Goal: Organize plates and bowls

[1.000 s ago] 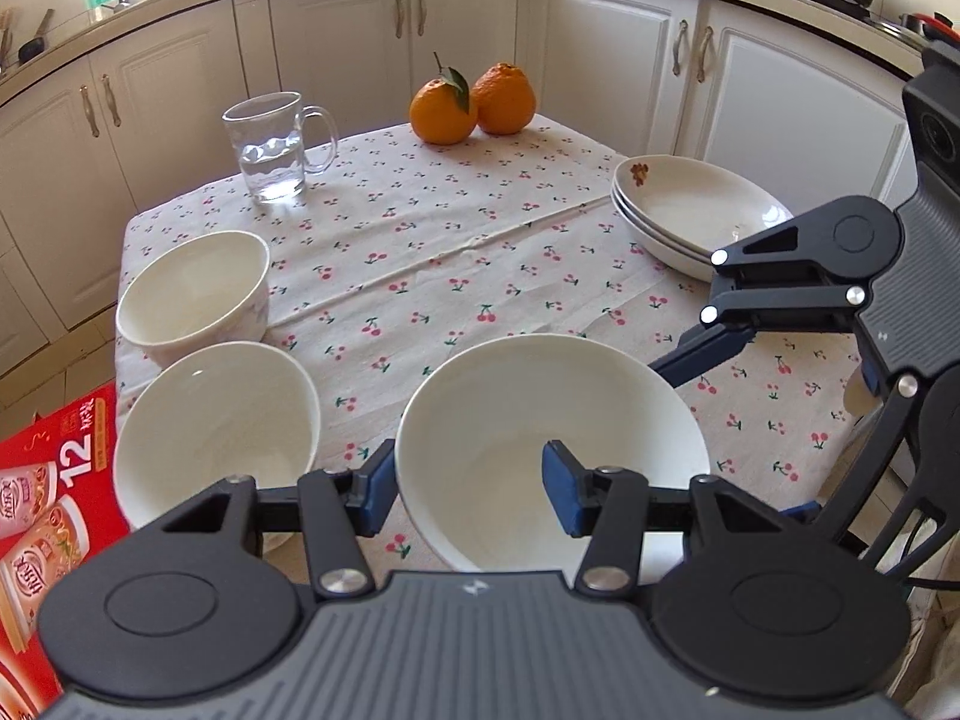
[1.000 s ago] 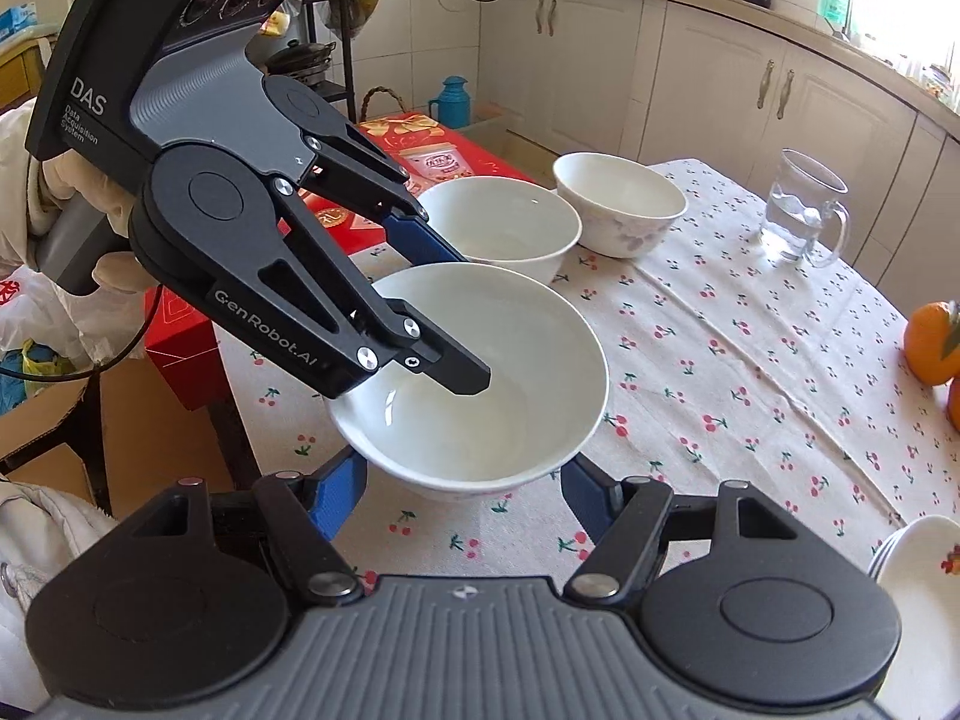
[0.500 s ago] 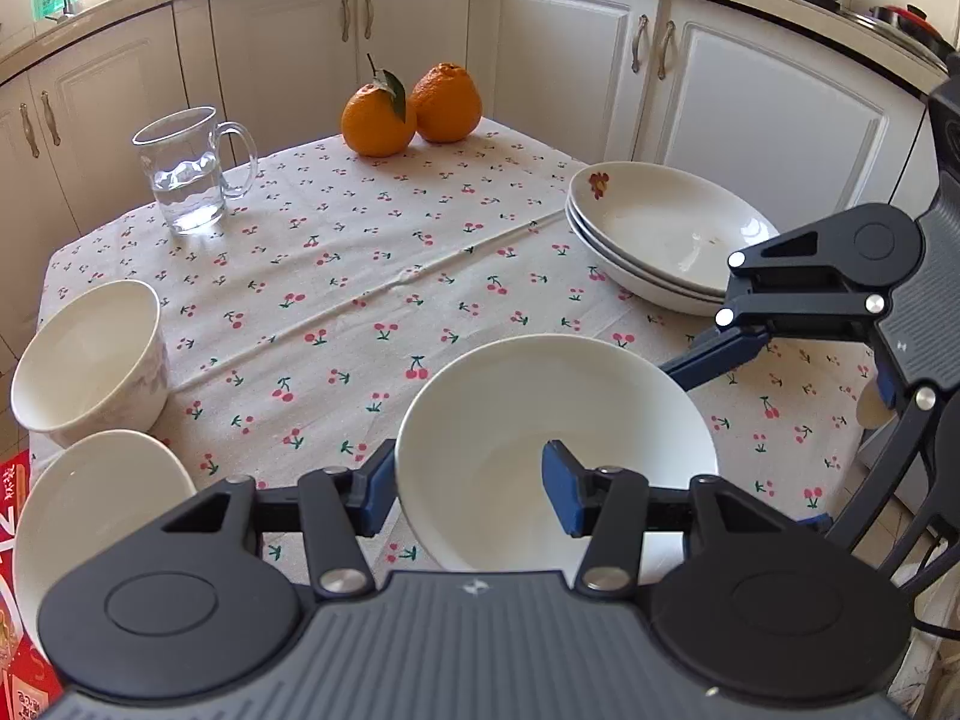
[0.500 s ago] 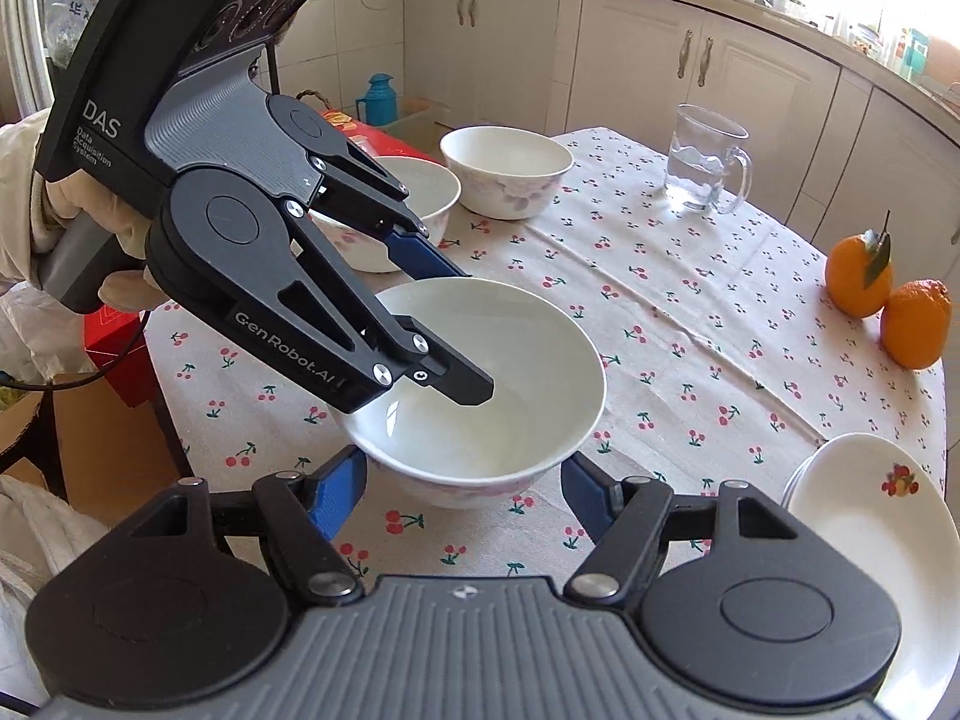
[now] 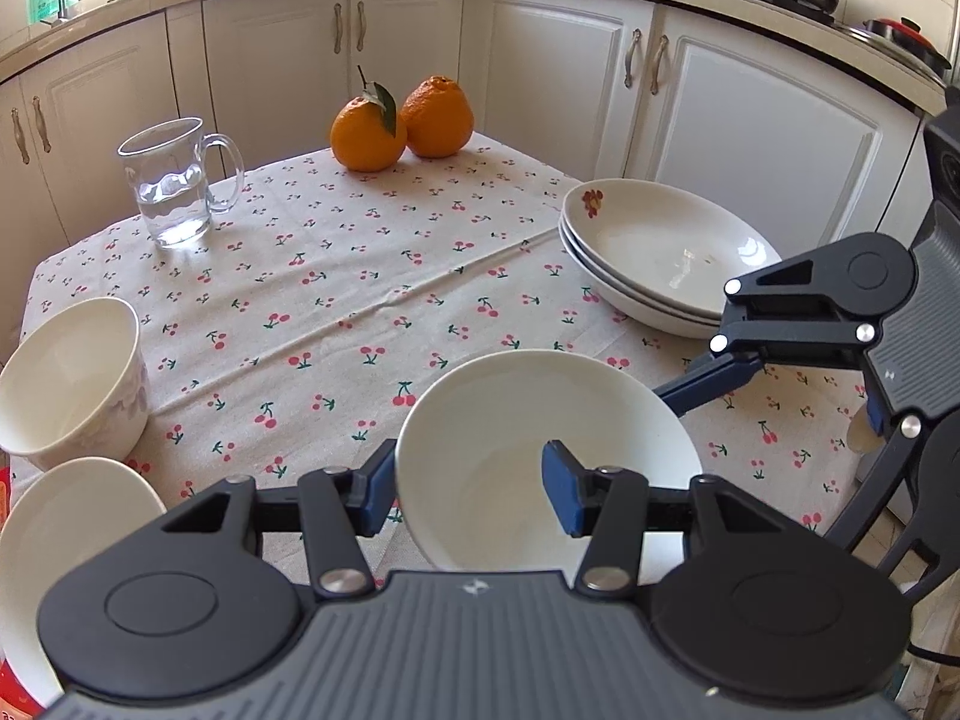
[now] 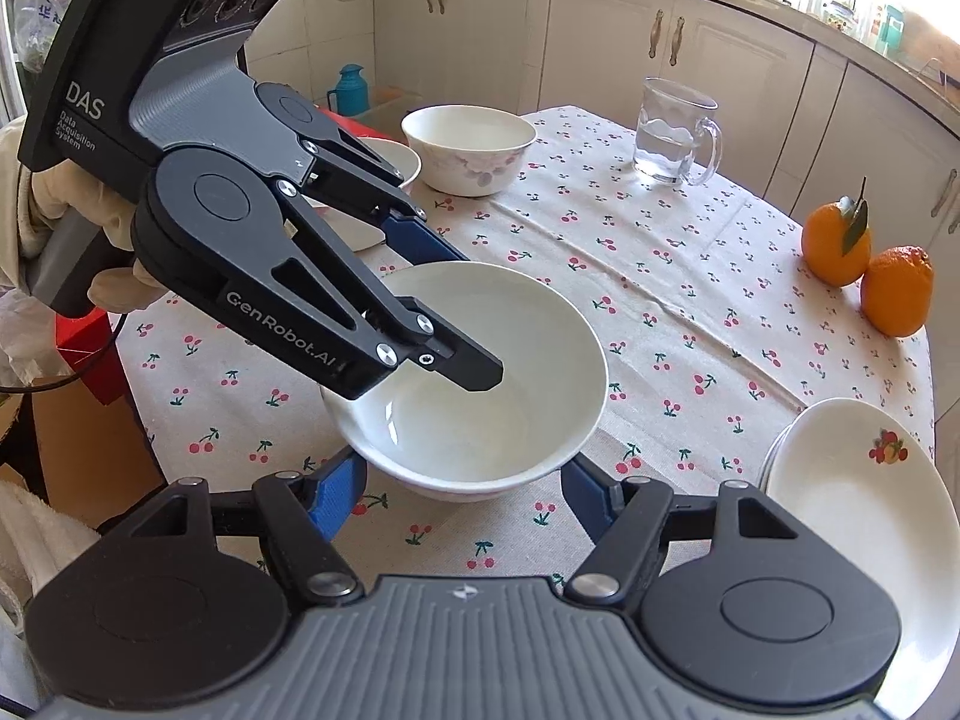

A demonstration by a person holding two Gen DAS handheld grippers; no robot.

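Left gripper (image 5: 471,483) clamped across white bowl (image 5: 543,456) rim, right gripper (image 6: 462,489) spread beside it; bare tablecloth (image 5: 360,300) beyond

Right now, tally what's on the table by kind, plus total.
Bowls: 3, one held, one patterned, one at the table edge
Plates: 3, in one stack
Oranges: 2, one with a leaf, one without
Glass mugs: 1
Total: 9
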